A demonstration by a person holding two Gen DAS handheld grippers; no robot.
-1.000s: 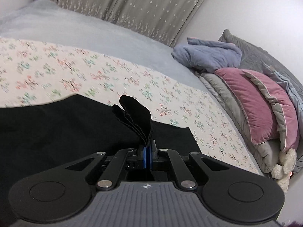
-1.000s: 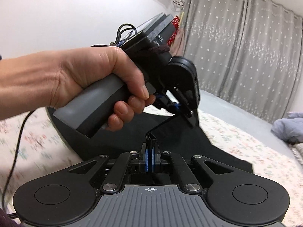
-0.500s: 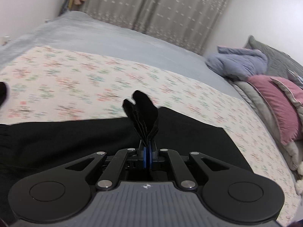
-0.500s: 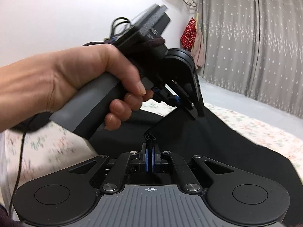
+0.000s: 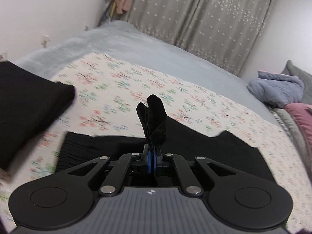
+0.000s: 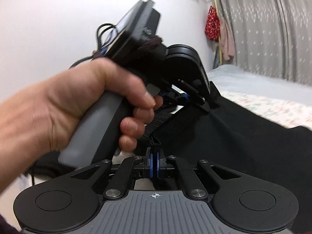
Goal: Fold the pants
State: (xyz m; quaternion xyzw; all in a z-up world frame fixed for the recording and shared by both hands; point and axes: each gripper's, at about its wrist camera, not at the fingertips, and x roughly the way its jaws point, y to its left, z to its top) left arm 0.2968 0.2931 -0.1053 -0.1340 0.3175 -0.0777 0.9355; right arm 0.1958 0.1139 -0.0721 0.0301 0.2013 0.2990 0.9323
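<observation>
**user1:** So what's actually laid out here, biggest thing first?

**user2:** Biggest is the bed [image 5: 136,39], grey-blue cover, with a floral sheet [image 5: 120,81] spread across the middle of it. Grey curtains [image 5: 204,13] with little white specks hang behind. Off to the right edge there's a pile of bedding, a blue-grey blanket [image 5: 276,89] bunched up and a pink pillow [image 5: 302,120] below it.

**user1:** And the pants?

**user2:** Black pants [image 5: 204,144] lie on the floral sheet, right in front of both cameras. In the right wrist view the cloth [image 6: 243,146] runs out wide to the right, and part of it is lifted off the bed between the two grippers. There's also a dark blurry slab at the left of the left wrist view, can't tell what that one is.

**user1:** Grippers?

**user2:** Left gripper [image 5: 152,156] is pinched closed on a bunched corner of the pants, a little tuft of black fabric sticks up out of the blue pads. Right gripper [image 6: 154,161] is clamped tight too, with a thin folded edge of the same cloth poking up between its pads.

**user1:** Whose hand is that?

**user2:** That's the person's left hand [image 6: 78,105], wrapped round the grey handle of the left gripper, seen from the right wrist camera. It's a bit blurred. Small stuff: a red patterned bag [image 6: 212,27] hanging by the curtain.
</observation>
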